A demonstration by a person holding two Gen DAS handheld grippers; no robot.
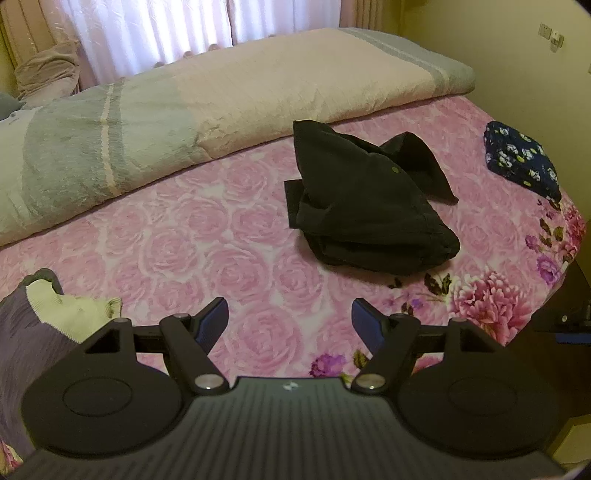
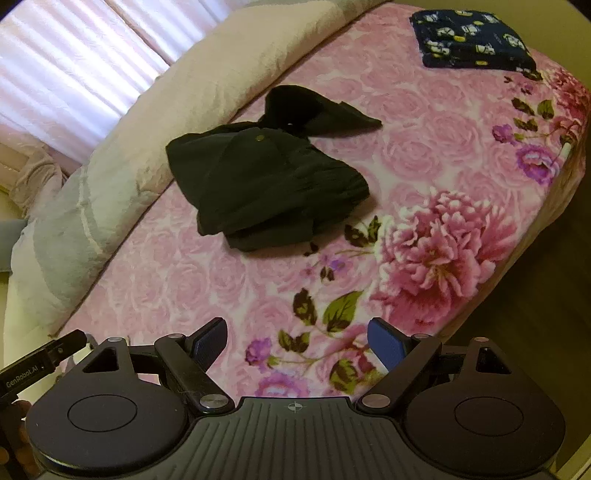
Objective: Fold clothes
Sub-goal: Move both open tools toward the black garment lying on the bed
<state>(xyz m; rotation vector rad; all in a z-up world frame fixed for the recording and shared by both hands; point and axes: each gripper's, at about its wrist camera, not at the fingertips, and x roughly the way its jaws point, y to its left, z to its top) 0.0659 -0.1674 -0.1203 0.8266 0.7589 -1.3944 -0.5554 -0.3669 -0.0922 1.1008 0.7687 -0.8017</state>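
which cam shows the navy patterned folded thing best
The right wrist view: the navy patterned garment lies there as a full folded rectangle near the bed's far corner, its white and yellow print readable. The left wrist view shows it squeezed at the right edge, foreshortened and distorted.

Pink rose-print bed (image 1: 229, 236), rolled quilt (image 1: 221, 107), bright sheer curtains (image 1: 155, 29), yellowish wall (image 1: 517, 55).
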